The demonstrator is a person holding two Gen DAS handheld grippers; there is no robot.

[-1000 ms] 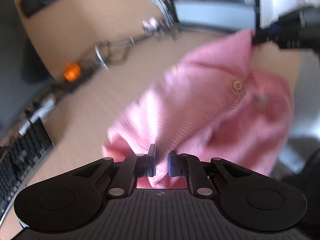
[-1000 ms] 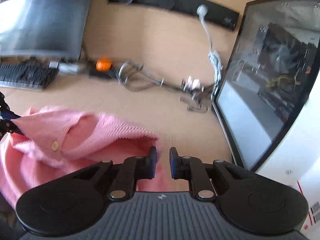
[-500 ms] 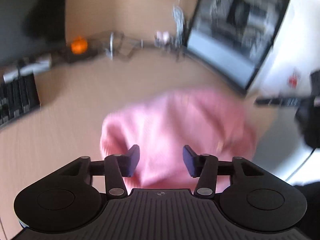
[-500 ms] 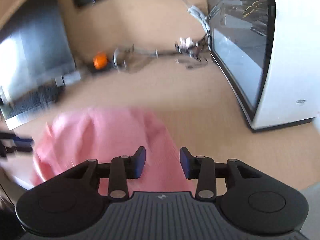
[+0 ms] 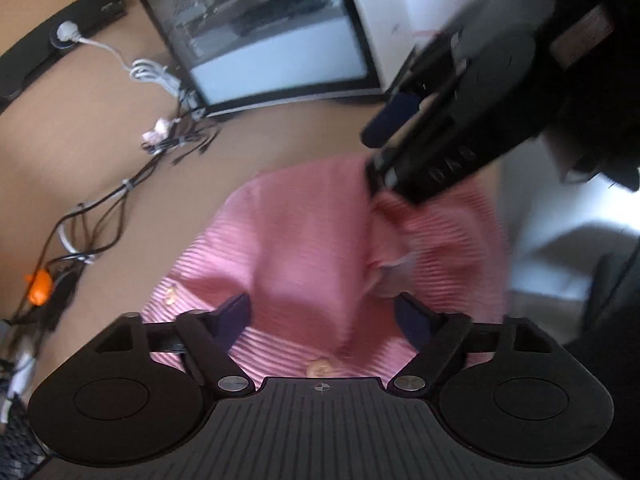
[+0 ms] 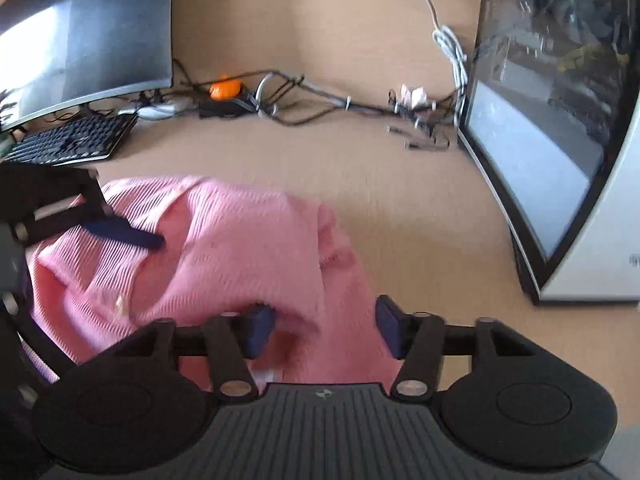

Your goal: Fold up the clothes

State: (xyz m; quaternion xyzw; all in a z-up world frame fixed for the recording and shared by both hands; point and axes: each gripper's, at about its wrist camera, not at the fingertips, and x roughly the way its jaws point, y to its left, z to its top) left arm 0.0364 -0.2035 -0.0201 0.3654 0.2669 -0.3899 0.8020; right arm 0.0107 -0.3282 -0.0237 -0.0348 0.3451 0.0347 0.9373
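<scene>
Left wrist view: left gripper (image 5: 322, 316) spread wide, empty, above pink ribbed knit cardigan (image 5: 304, 248) bunched on light wooden tabletop (image 5: 120, 152). Right gripper (image 5: 394, 136) over cardigan's far edge.

Right wrist view: right gripper (image 6: 325, 330) spread wide, empty, cardigan (image 6: 224, 248) beneath. Black keyboard (image 6: 68, 142), glass-sided computer case (image 6: 560, 112) nearby.

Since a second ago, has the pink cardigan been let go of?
Yes. Both grippers clamped it then; now the left gripper and right gripper stand open, and the pink cardigan lies heaped on the desk.
</scene>
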